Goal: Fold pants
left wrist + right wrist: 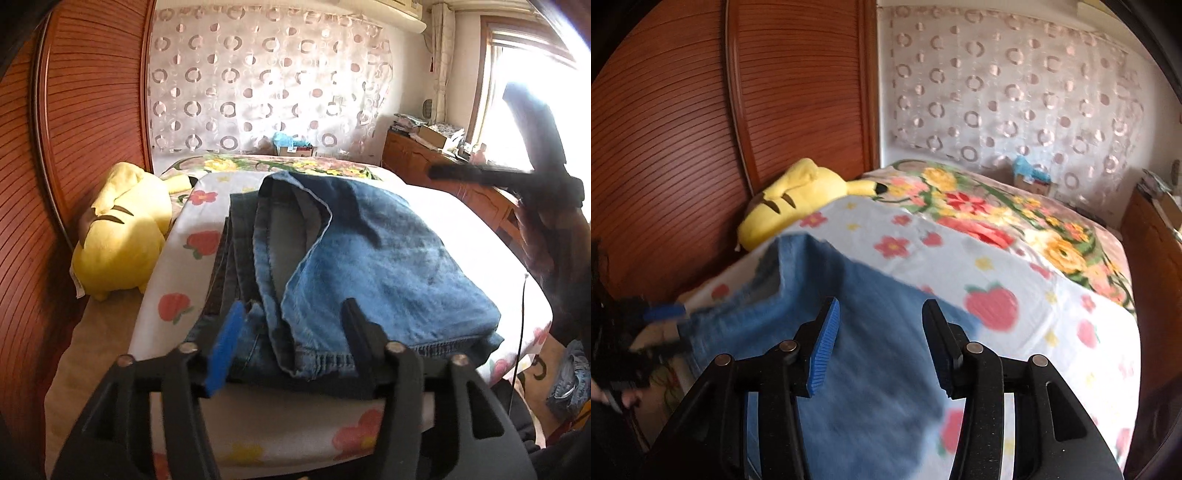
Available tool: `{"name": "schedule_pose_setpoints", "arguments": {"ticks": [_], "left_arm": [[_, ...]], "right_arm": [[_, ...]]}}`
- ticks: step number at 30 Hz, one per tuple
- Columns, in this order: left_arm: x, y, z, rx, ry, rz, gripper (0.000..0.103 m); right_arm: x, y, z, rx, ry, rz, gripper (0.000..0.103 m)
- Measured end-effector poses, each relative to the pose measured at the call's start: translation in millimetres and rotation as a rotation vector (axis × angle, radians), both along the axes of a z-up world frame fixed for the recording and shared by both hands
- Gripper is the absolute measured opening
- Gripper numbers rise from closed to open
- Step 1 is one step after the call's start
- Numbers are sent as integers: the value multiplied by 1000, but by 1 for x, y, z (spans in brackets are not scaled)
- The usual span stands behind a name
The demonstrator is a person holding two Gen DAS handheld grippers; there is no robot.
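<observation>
Blue jeans (369,258) lie folded in a thick stack on a white cushion with a fruit print (177,266). Their hems and a turned-back leg opening face me. My left gripper (291,314) is open, its fingers standing over the near edge of the stack with nothing between them. My right gripper (881,314) is open and empty above the jeans (879,369), which look blurred in the right wrist view. The right gripper also shows raised at the right edge of the left wrist view (532,162).
A yellow plush toy (118,236) lies left of the cushion against a wooden slatted headboard (74,129). A floral bedspread (1015,221) covers the bed behind. A wooden cabinet (443,166) with clutter stands at the right under a bright window. More denim (569,376) lies at the lower right.
</observation>
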State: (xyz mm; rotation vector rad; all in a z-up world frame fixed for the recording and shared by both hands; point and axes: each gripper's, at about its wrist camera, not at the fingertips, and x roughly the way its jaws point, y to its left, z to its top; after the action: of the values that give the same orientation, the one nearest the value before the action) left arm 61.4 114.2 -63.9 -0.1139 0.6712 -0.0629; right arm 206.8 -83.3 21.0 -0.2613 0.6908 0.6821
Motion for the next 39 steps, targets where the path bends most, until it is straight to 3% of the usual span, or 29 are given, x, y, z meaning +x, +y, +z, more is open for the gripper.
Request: {"name": "schedule_pose_setpoints", "arguments": {"ticks": [7, 17, 25, 33, 36, 39], "left_arm": [[9, -20, 8, 20, -2, -30, 56], [19, -42, 1, 45, 16, -53, 56], [20, -42, -10, 44, 36, -40, 56], [22, -42, -15, 50, 47, -29, 56], [22, -41, -16, 51, 50, -22, 56], [23, -39, -20, 44, 55, -16, 56]], "right_arm": [[-22, -44, -31, -9, 34, -71, 47], [-19, -54, -86, -10, 156, -118, 49], [-8, -57, -102, -3, 246, -127, 49], [-11, -54, -103, -1, 256, -94, 49], [-11, -48, -103, -3, 258, -78, 44], [-12, -46, -102, 3, 265, -54, 33]]}}
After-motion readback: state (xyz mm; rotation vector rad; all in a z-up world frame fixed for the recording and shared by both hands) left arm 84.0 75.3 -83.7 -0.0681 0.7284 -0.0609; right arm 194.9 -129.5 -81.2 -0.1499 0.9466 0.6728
